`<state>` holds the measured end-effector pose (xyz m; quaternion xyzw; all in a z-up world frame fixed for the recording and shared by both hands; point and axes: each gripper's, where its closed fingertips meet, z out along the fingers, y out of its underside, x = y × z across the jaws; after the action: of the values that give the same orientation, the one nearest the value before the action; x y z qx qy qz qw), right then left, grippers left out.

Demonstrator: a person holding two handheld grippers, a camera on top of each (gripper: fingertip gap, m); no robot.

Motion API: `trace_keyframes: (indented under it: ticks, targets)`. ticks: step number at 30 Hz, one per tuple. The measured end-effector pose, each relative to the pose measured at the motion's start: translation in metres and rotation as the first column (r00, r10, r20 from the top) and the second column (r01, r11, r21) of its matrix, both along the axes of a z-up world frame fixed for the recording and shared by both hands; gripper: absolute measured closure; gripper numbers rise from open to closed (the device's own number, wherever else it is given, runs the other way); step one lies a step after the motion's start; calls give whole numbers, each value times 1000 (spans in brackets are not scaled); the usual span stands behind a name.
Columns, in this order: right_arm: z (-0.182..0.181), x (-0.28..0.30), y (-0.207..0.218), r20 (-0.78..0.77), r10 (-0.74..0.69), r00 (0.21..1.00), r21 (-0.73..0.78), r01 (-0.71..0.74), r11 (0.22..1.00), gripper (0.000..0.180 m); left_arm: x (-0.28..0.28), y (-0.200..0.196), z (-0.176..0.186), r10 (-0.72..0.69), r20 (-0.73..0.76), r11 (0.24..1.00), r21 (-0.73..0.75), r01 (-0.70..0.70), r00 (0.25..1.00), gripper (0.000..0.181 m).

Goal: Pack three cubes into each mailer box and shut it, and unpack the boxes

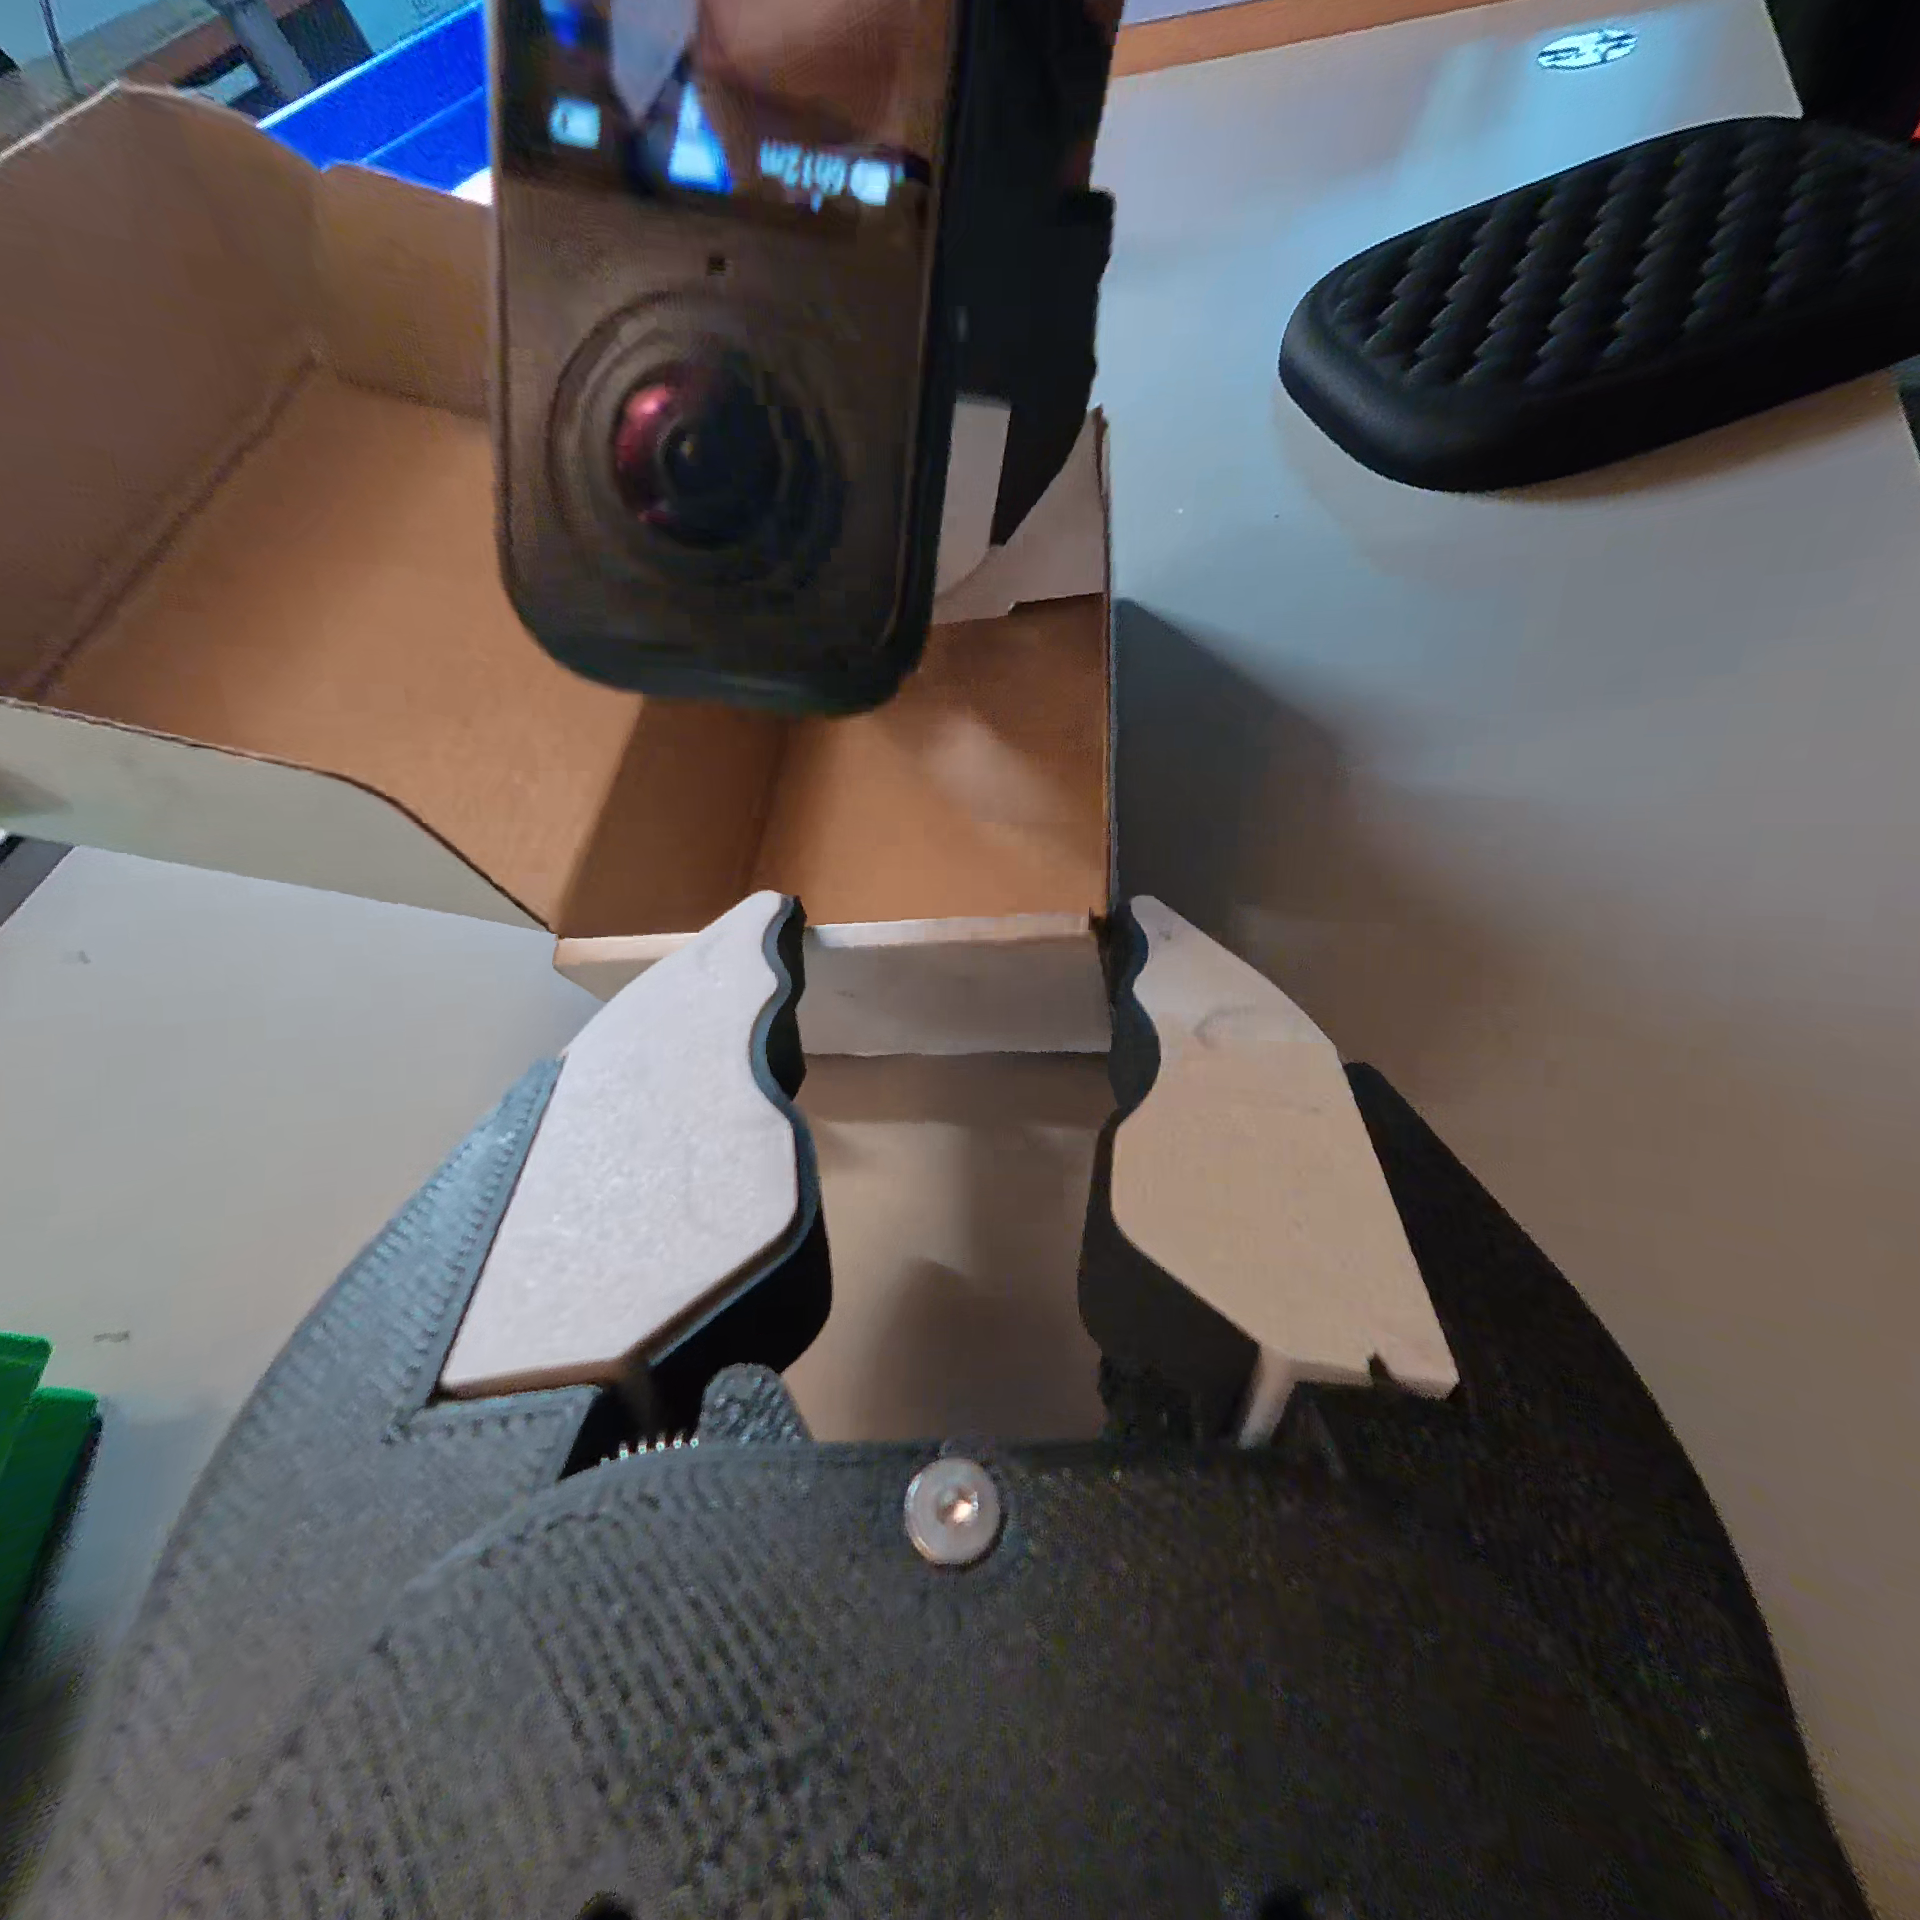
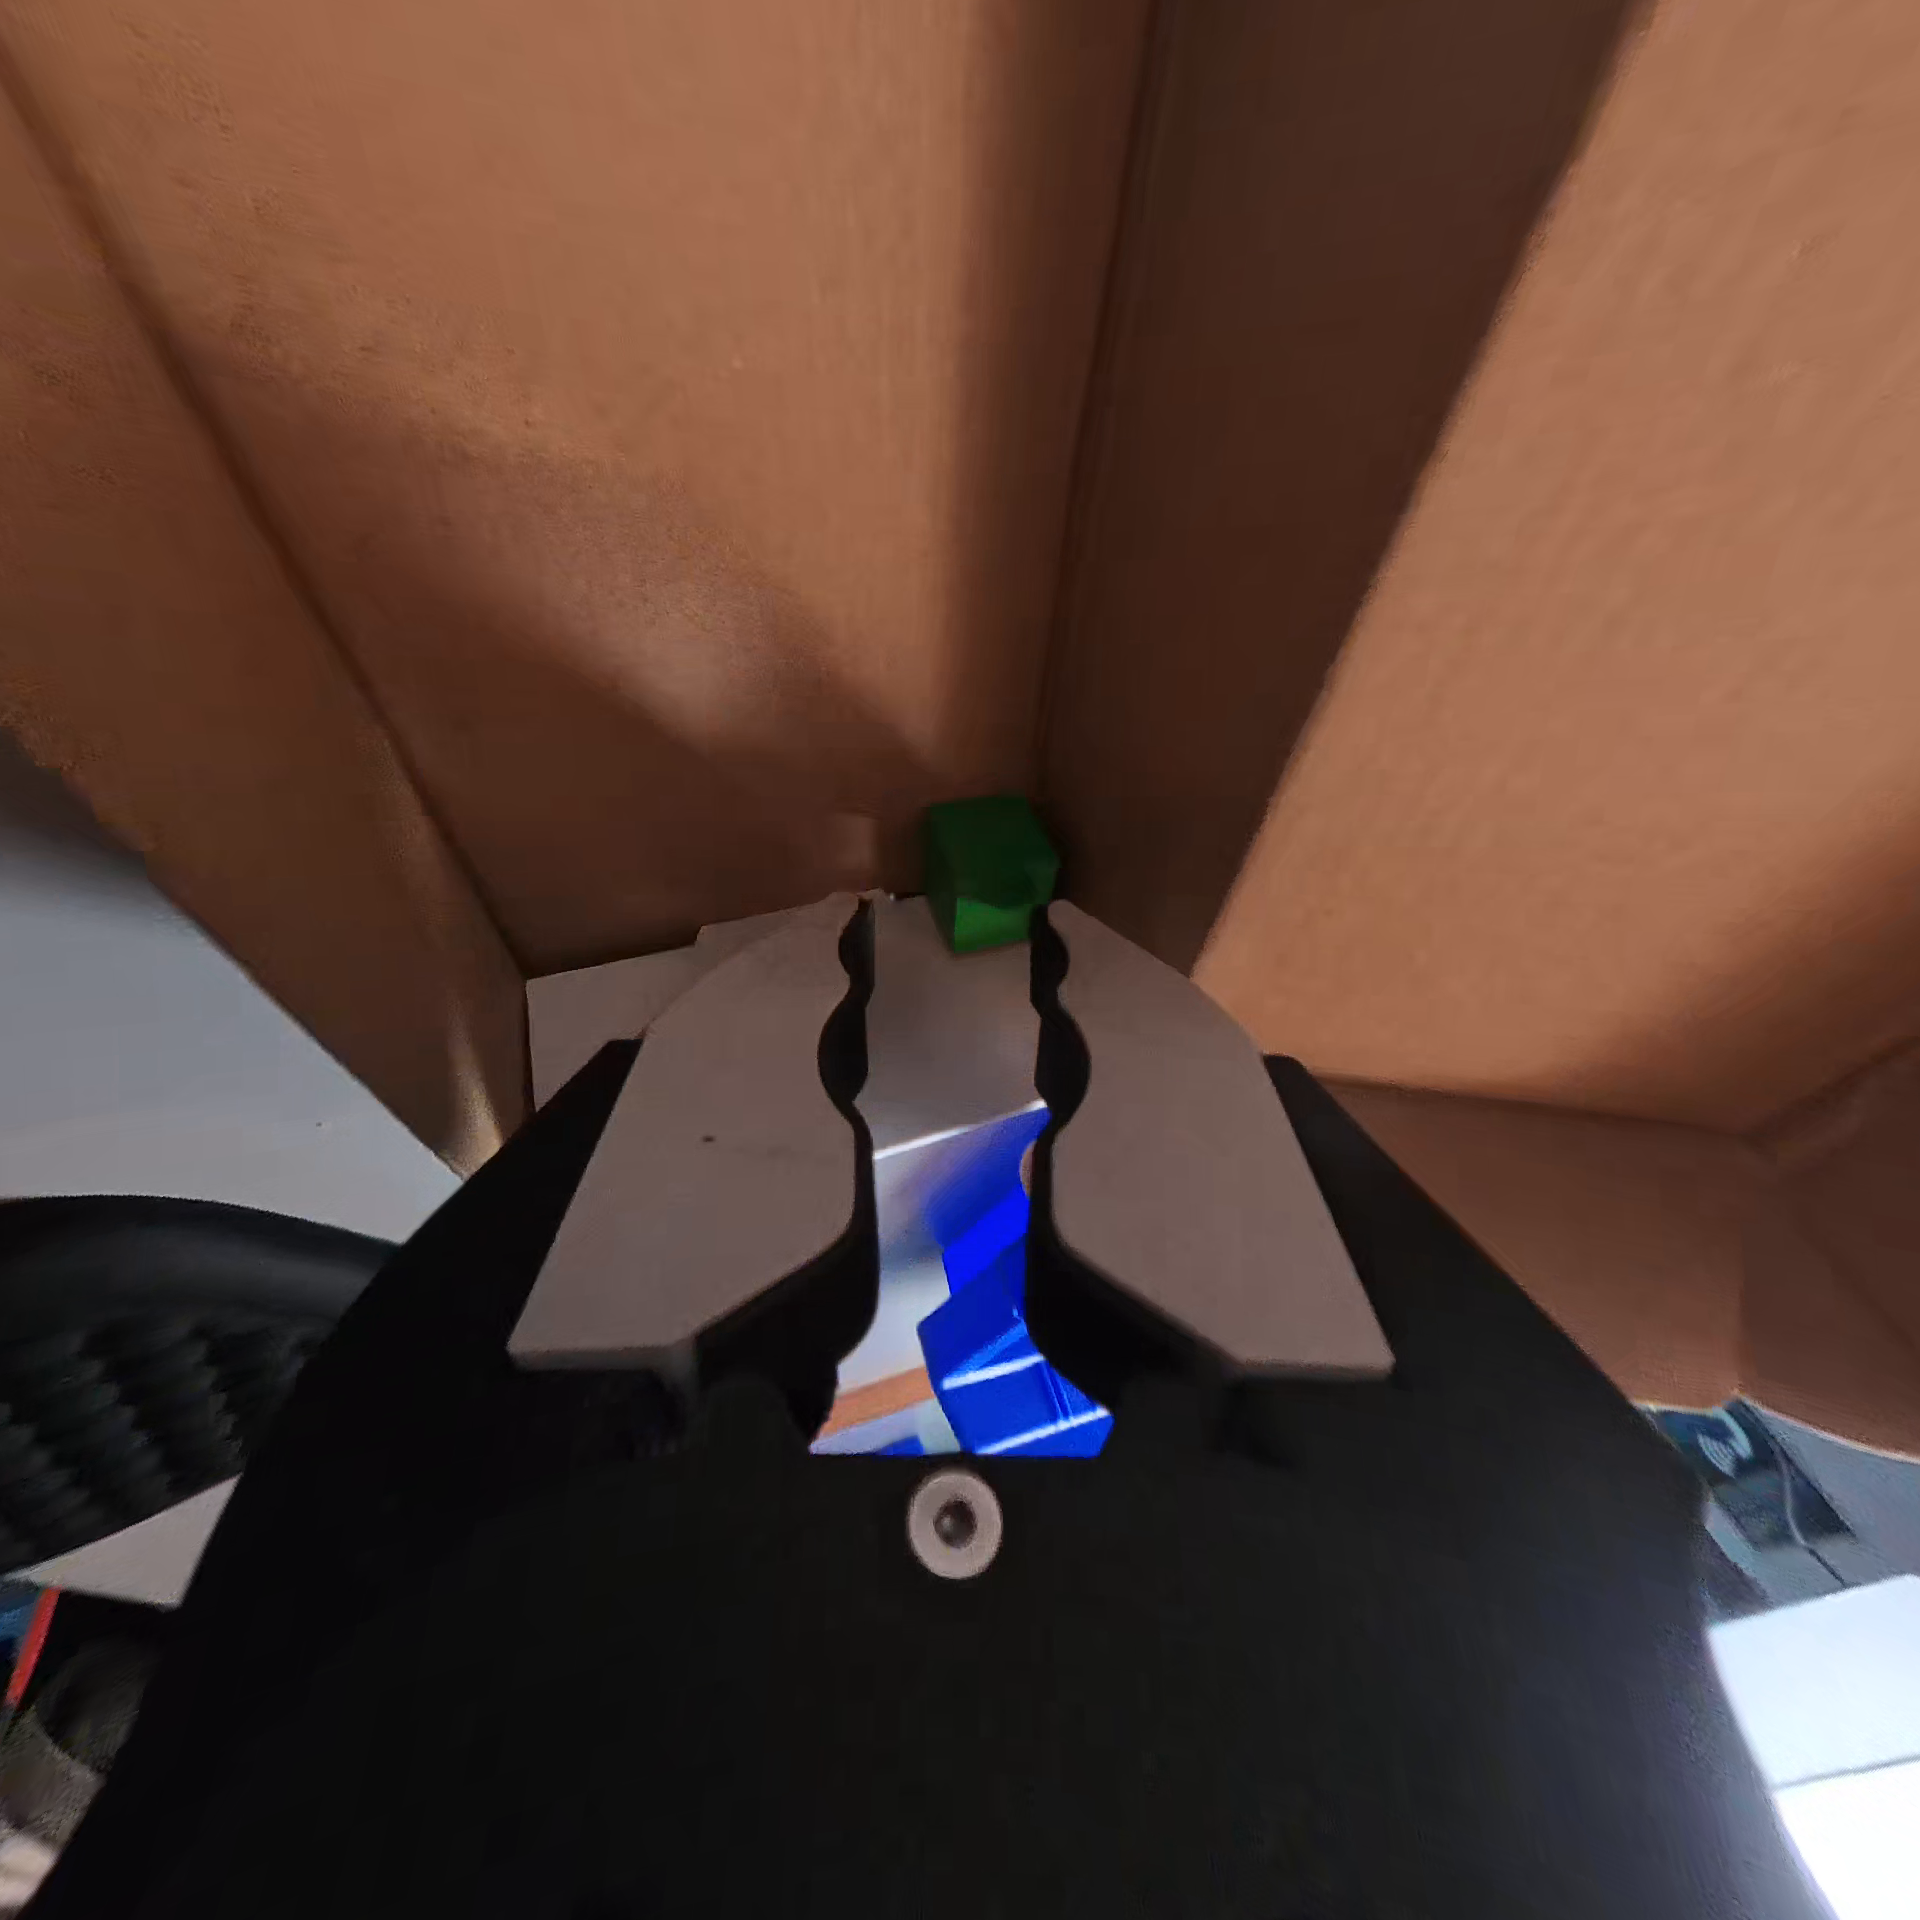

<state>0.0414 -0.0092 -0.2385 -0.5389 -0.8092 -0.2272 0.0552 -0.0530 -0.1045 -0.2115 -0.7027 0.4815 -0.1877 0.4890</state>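
Note:
An open cardboard mailer box (image 1: 260, 821), white outside and brown inside, lies on the grey table. My left gripper (image 1: 961, 925) is open, with its fingertips at the box's near end wall by the right corner. The right gripper hangs over the box in the left wrist view; only its black camera body (image 1: 717, 416) shows, and its fingers are hidden. In the right wrist view my right gripper (image 2: 951, 914) is open and empty, over a white box panel (image 2: 603, 1008). A green cube (image 2: 987, 868) lies in the box's inner corner (image 2: 1070, 520), just beyond the right fingertip.
A black woven pad (image 1: 1610, 312) lies on the table to the right of the box and also shows in the right wrist view (image 2: 125, 1382). A blue bin (image 1: 395, 104) stands behind the box. A green object (image 1: 26, 1455) sits at the left edge.

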Motion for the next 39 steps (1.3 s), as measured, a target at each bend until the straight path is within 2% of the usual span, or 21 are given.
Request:
trace_keyframes:
  ticks: [5, 11, 14, 18, 21, 26, 28, 30, 31, 33, 36, 39]
  targets:
    - [-1, 2, 6, 84, 8, 996, 52, -12, 999, 157, 1, -1, -1, -8, -5, 1000, 6, 8, 1000, 125]
    - [-3, -3, 11, 114, 37, 993, 67, -45, 997, 165, 2, -1, 0, -8, -6, 1000, 7, 8, 1000, 125]
    - [-3, -10, 3, 52, 70, 996, 18, -71, 997, 166, 2, -1, 0, -8, -6, 1000, 7, 8, 1000, 125]
    - [3, -29, -23, -134, 80, 988, -153, -100, 983, 168, 1, -1, -1, -8, -11, 1000, 8, 8, 1000, 125]
    - [11, -30, -20, -176, 54, 983, -168, -84, 982, 154, 1, -1, -1, -7, -11, 1000, 8, 7, 1000, 125]
    - [-4, -31, -21, -176, 28, 984, -207, -65, 976, 137, 1, -1, -1, -7, -14, 1000, 10, 8, 1000, 125]
    - [-11, -33, -20, -181, 15, 983, -220, -55, 974, 140, 1, -1, -1, -8, -14, 1000, 11, 8, 1000, 125]
    - [-13, -36, -19, -205, 17, 979, -220, -63, 973, 158, 1, -1, -1, -8, -13, 1000, 11, 9, 1000, 125]
    - [-11, -37, -21, -220, 18, 975, -237, -72, 969, 158, 1, -1, -1, -9, -13, 1000, 11, 9, 1000, 125]
    - [3, -41, -28, -279, 10, 960, -272, -89, 958, 158, 0, -1, -1, -9, -11, 1000, 10, 9, 1000, 125]
    - [48, -42, -27, -391, -25, 920, -291, -98, 952, 158, 1, -1, 0, -10, -5, 1000, 6, 10, 1000, 125]
    - [99, -24, 4, -481, -91, 872, -240, -31, 970, 158, 1, -1, 0, -10, -6, 1000, 7, 10, 1000, 125]
